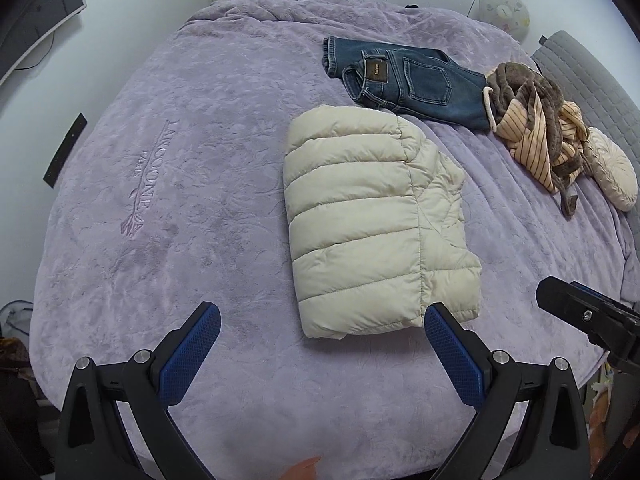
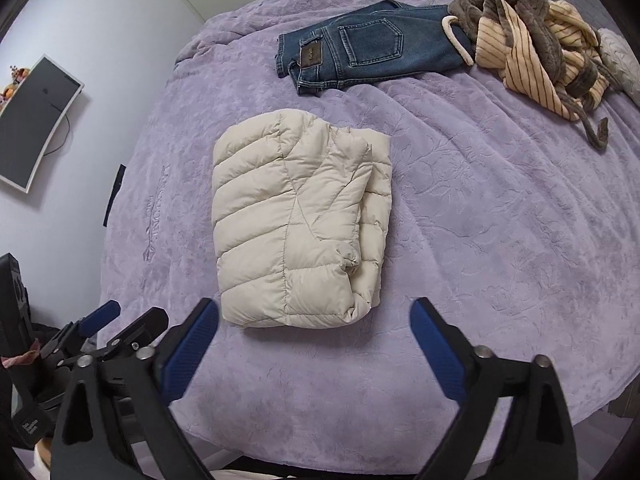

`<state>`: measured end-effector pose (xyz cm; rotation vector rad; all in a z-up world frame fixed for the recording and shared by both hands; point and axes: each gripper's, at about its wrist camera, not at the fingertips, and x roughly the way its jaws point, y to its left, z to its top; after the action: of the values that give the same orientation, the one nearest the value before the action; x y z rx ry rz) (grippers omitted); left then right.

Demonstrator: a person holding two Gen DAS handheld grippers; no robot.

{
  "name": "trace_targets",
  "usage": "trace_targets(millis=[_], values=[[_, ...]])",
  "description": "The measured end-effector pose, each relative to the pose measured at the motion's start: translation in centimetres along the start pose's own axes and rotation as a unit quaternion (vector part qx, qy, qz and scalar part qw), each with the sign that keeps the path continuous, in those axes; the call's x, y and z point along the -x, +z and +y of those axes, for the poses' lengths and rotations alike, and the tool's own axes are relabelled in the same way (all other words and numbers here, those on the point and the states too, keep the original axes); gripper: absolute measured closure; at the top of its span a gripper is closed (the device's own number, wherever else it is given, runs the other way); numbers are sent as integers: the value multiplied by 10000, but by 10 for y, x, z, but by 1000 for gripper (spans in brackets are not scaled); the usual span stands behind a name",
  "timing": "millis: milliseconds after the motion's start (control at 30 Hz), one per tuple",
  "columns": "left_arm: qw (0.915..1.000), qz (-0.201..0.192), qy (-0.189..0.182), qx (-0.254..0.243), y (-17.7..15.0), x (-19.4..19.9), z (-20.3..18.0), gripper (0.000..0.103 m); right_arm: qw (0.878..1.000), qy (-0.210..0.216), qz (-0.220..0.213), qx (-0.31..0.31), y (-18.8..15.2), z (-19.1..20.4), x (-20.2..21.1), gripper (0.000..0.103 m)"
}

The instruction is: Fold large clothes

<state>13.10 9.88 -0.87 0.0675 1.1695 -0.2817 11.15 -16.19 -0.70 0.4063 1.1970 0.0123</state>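
Note:
A cream quilted puffer jacket (image 1: pixel 372 224) (image 2: pixel 300 224) lies folded into a compact rectangle on the lilac bed cover (image 1: pixel 180 184) (image 2: pixel 480 220). My left gripper (image 1: pixel 322 322) hangs above the cover just in front of the jacket's near edge, jaws wide open, nothing between the blue pads. My right gripper (image 2: pixel 314 316) is also wide open and empty, hovering before the jacket's near edge. Part of the right gripper (image 1: pixel 588 316) shows at the right of the left wrist view, and the left gripper (image 2: pixel 116 328) at the lower left of the right wrist view.
Folded blue jeans (image 1: pixel 408 80) (image 2: pixel 360 56) lie beyond the jacket. A crumpled striped peach and brown-grey garment (image 1: pixel 544 128) (image 2: pixel 536 48) sits to their right, beside a cream cushion (image 1: pixel 612 176). A monitor (image 2: pixel 36 120) hangs on the left wall. A fingertip (image 1: pixel 304 470) shows at the bottom.

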Motion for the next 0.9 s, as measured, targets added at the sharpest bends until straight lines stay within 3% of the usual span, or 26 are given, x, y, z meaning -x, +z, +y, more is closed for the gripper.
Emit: trace_targets(millis=[167,900], values=[[9994,-183,275,-43,0,14,1,1,9993,-173,-305,123,-2,10,13,0],[9989,-52,456,-8,-2,28,-1,1,9984,-476,-282,115,-10,25,26,0]])
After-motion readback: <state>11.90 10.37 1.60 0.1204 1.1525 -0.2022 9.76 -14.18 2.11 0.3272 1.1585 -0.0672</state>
